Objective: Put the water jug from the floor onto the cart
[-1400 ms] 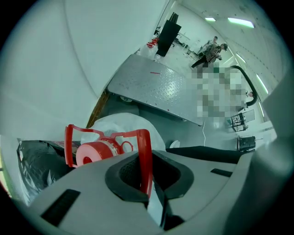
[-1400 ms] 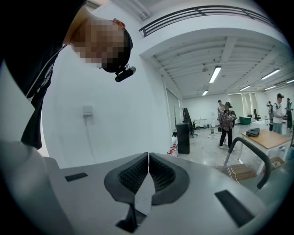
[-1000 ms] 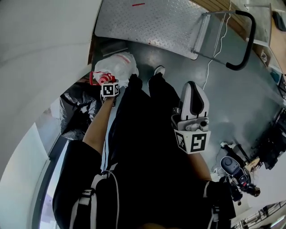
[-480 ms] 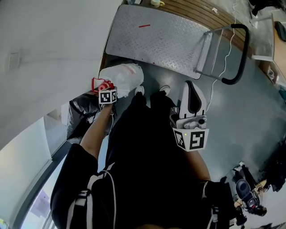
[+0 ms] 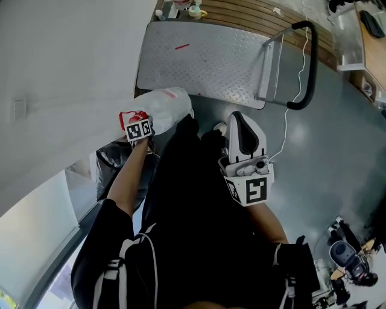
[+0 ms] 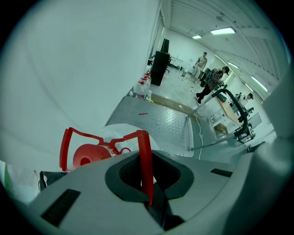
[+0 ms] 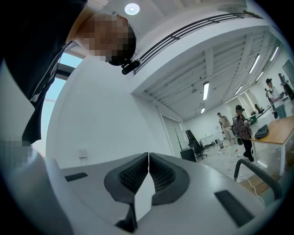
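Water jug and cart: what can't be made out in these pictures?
- Fill level of the water jug: head view, too blurred. In the left gripper view, the left gripper hides all but the red handle and cap with its own body.
- Jaws of the left gripper: head view, hidden under its marker cube.
- Wheels of the cart: head view, hidden beneath the deck.
- Small items beyond the cart: head view, cut by the top edge, too small.

occluded | water jug [image 6: 92, 153] body, mostly | behind left claw [image 6: 147, 176]
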`<state>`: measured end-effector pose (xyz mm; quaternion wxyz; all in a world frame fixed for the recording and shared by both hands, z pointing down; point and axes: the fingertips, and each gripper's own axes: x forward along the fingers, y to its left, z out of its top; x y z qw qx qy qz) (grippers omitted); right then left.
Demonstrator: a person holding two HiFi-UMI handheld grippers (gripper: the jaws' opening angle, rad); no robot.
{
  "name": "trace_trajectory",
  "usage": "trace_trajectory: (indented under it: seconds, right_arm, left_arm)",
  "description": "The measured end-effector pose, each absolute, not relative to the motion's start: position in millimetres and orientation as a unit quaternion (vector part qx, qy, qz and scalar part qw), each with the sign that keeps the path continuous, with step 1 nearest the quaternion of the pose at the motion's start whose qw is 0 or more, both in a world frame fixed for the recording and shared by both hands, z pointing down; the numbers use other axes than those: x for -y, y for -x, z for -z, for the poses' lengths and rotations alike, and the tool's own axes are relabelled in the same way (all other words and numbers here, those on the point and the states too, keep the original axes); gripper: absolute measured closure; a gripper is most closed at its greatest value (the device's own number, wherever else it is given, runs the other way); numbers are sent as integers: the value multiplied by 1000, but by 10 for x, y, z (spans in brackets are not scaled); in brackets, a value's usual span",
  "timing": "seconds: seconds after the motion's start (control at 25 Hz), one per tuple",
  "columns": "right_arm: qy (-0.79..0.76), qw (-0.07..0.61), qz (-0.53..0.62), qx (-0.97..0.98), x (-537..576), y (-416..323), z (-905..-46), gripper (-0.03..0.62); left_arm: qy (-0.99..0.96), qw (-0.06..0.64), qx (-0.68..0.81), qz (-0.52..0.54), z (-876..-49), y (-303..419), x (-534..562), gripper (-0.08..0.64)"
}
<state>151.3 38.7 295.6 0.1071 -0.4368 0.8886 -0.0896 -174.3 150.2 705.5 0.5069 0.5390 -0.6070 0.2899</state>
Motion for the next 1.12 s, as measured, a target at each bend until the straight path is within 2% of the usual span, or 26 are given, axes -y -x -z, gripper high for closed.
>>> trace_trajectory:
  seconds: [0.2, 0.6, 1.12]
  right_arm:
    - [453, 99, 82, -882, -208, -1618, -2957, 574]
    - [496, 74, 42, -864, 545, -1380, -2791, 574]
    - [527, 34, 39, -848, 1242, -771, -2855, 574]
  left_arm:
    - [-553, 506, 600, -279, -7044, 1612, -1058, 523]
    - [-623, 474, 510, -356, -7201, 1449, -130, 523]
    - [-632, 501, 484, -340, -7300, 1532, 662, 523]
